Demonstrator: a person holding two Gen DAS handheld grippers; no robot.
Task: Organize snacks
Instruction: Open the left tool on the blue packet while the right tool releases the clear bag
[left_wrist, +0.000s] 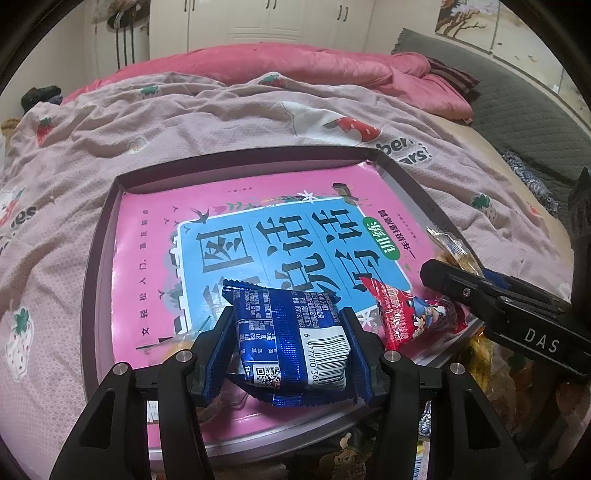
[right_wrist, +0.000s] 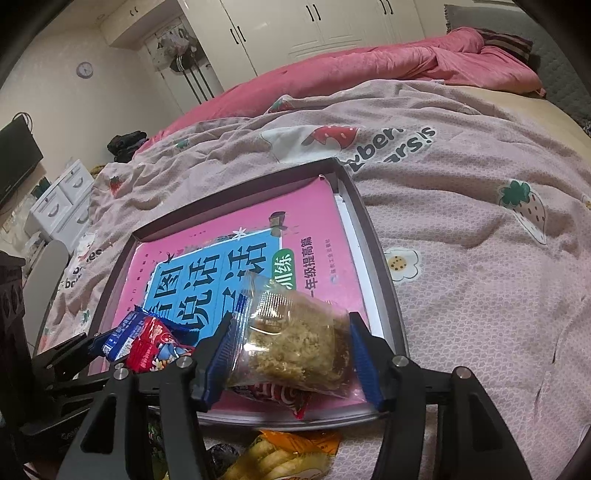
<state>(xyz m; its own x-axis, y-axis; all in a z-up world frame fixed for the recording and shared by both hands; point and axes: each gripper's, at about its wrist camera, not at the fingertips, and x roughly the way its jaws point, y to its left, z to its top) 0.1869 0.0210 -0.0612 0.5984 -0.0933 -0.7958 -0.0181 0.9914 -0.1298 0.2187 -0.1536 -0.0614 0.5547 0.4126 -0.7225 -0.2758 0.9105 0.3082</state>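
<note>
A shallow dark-rimmed tray (left_wrist: 99, 266) lies on the bed with a pink and blue book (left_wrist: 258, 236) inside it. My left gripper (left_wrist: 288, 332) is shut on a blue foil snack packet (left_wrist: 291, 332) and holds it over the tray's near edge. A red snack packet (left_wrist: 413, 314) lies on the book to its right. My right gripper (right_wrist: 291, 347) is shut on a clear packet of brown crumbly snack (right_wrist: 295, 339) over the tray's (right_wrist: 384, 266) near right corner. The blue packet (right_wrist: 118, 336) and red packet (right_wrist: 155, 343) show at the left there.
More snacks lie on the bed in front of the tray: an orange packet of yellow sticks (right_wrist: 284, 458) and a red-and-white packet (right_wrist: 280, 398) under my right gripper. The pink strawberry blanket (right_wrist: 480, 240) spreads around. White drawers (right_wrist: 62, 199) stand at the left.
</note>
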